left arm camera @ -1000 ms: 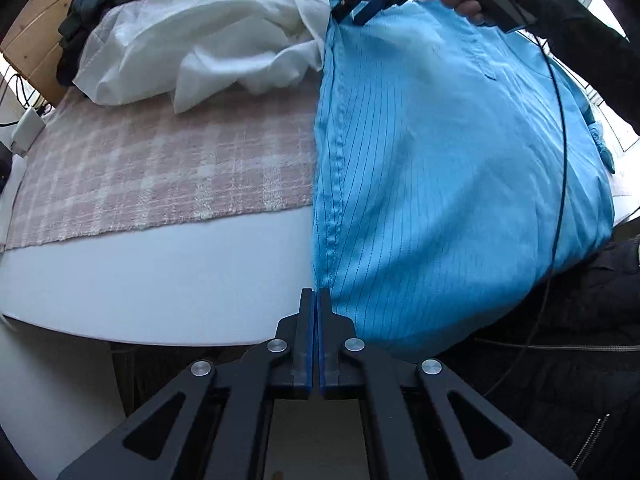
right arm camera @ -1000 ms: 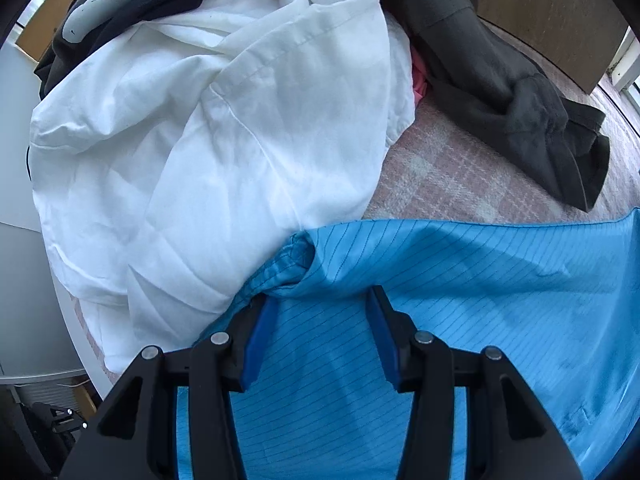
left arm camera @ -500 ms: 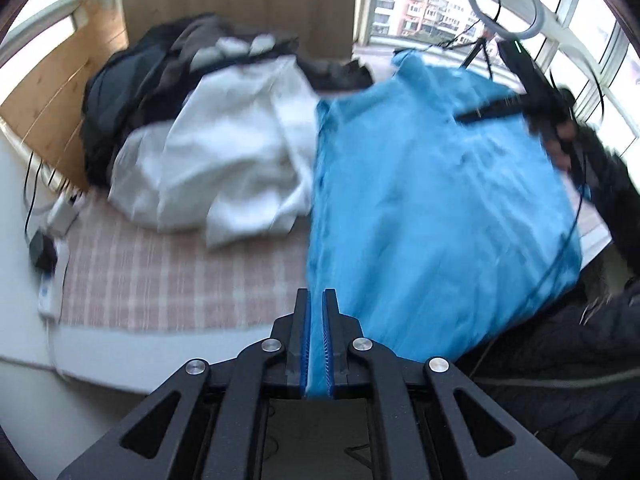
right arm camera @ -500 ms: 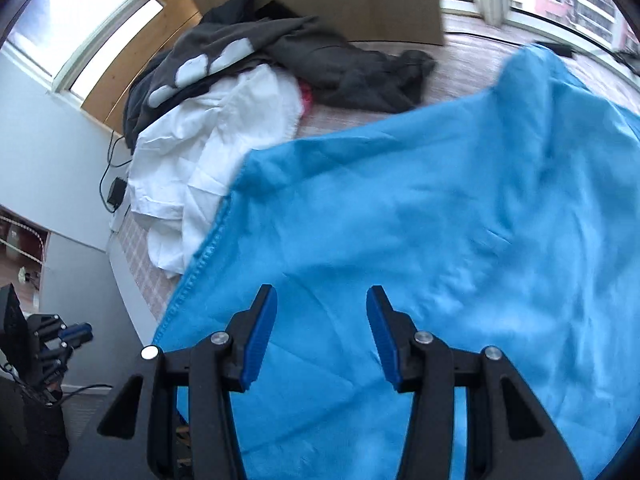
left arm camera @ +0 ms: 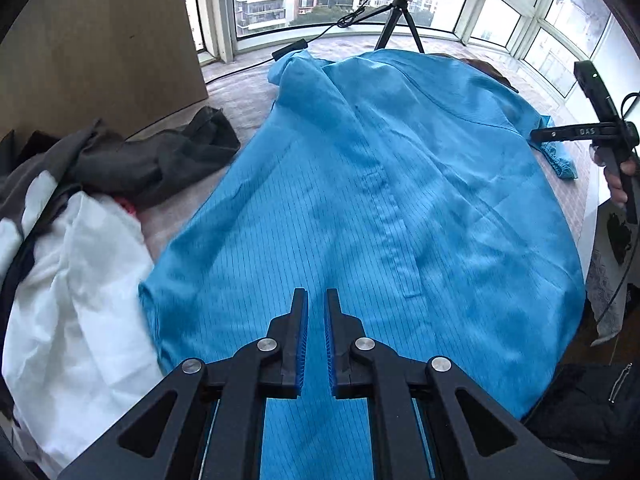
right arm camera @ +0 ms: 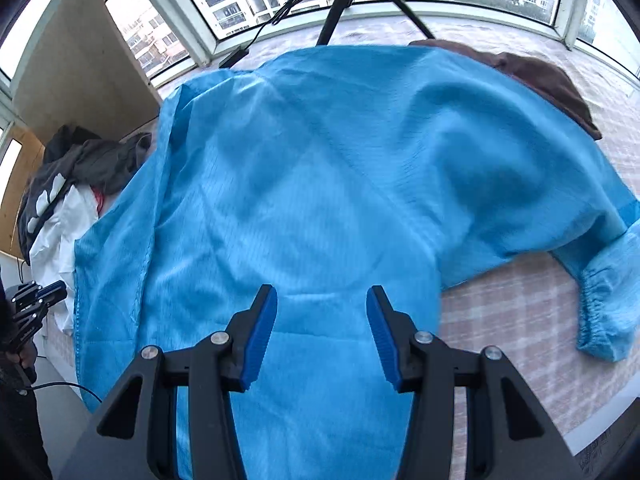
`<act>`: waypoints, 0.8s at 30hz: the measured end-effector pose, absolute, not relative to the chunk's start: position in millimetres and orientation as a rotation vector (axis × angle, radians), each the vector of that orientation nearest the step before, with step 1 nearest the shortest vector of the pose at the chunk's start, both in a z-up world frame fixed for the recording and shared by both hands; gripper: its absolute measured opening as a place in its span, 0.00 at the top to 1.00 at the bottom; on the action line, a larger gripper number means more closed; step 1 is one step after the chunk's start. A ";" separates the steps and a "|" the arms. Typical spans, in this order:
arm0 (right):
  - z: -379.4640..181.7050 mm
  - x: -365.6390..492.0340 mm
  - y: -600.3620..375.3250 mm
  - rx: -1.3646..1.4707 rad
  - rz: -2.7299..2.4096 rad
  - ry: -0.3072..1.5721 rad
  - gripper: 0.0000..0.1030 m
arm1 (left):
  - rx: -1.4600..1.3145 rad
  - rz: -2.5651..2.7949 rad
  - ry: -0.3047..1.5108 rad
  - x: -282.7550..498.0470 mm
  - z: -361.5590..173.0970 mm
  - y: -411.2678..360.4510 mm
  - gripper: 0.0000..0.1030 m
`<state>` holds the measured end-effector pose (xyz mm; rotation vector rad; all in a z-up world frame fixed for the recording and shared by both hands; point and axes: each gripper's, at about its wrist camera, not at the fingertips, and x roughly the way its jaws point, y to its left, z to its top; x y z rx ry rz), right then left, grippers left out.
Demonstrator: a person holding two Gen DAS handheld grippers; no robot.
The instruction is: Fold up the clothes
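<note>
Blue pinstriped thin-fabric garment [left arm camera: 384, 216] lies spread on the checked pink cloth [right arm camera: 520, 320], long axis running away from both grippers. Left gripper [left arm camera: 316, 340], jaws slightly parted and empty, hovers over its near hem; right gripper [right arm camera: 322, 332], wide open, hangs nearer the sleeve [right arm camera: 600, 304].

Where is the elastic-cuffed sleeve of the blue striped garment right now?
In the right wrist view, the elastic-cuffed sleeve lies at the right edge on the pink checked cloth, extending off the blue striped garment, right of the open right gripper.
</note>
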<state>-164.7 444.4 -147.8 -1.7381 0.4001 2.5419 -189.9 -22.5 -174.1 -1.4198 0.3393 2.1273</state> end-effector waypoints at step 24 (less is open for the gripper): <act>-166.5 -398.1 494.1 -1.829 2.671 -0.617 0.53 | -1.587 2.185 0.280 -337.6 -243.8 53.2 0.87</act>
